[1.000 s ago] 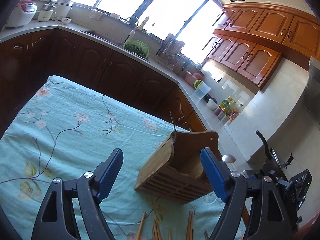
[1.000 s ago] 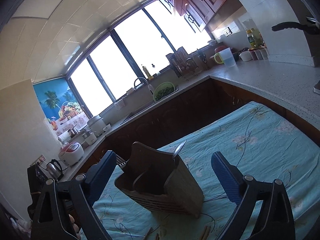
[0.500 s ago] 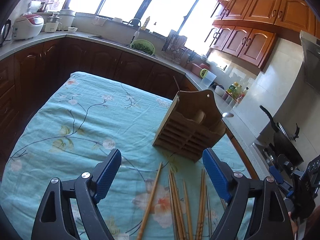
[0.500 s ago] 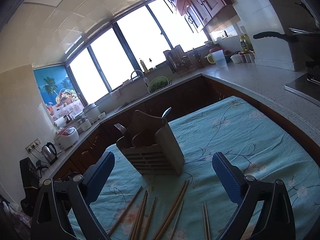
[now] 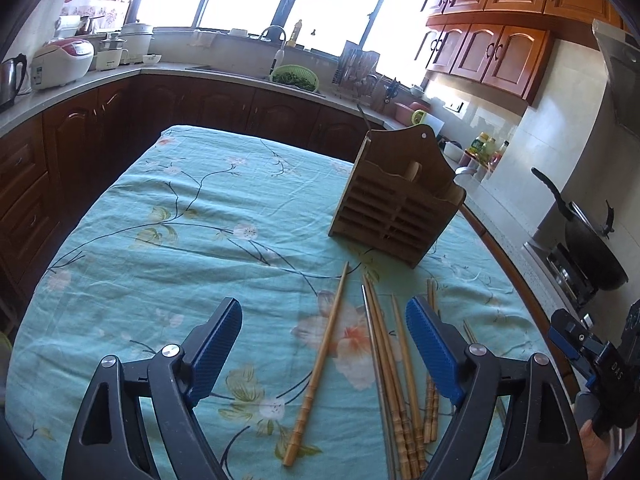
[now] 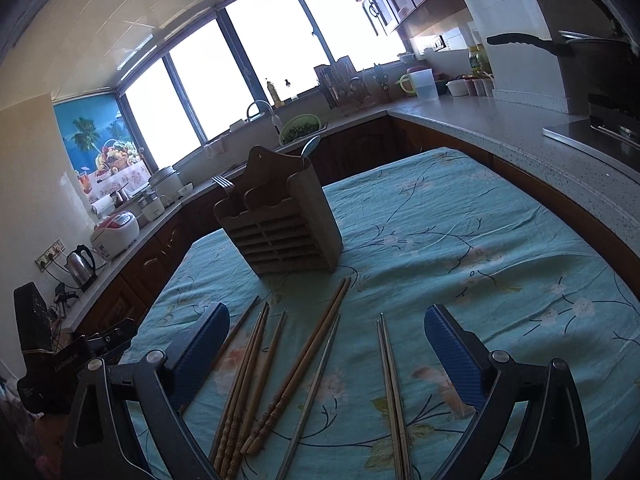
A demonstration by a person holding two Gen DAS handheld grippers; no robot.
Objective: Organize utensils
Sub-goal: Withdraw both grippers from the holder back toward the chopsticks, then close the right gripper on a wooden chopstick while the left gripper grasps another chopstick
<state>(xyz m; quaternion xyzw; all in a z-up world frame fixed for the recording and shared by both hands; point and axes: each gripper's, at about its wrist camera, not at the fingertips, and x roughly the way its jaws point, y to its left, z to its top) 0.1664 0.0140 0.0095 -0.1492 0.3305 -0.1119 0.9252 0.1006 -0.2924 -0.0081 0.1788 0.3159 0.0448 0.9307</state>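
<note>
A slatted wooden utensil holder (image 5: 396, 204) stands on the floral teal tablecloth (image 5: 180, 240); it also shows in the right wrist view (image 6: 280, 224), with a fork (image 6: 222, 181) and a spoon (image 6: 310, 145) sticking out of it. Several wooden chopsticks (image 5: 320, 364) and metal chopsticks (image 6: 392, 384) lie loose on the cloth in front of it. My left gripper (image 5: 324, 344) is open and empty above the wooden chopsticks. My right gripper (image 6: 326, 344) is open and empty above the wooden chopsticks (image 6: 256, 376).
Dark wood cabinets and a counter ring the table, with a rice cooker (image 5: 60, 62), kettle (image 6: 82, 266), sink and green colander (image 5: 294, 78). A black wok (image 5: 588, 240) sits on the stove at the right. The right hand's gripper body (image 5: 600, 360) is beside the table's right edge.
Both grippers have pulled back from the holder and tilted down, so the loose chopsticks have come into view beneath the open fingers. The holder stands as before.
</note>
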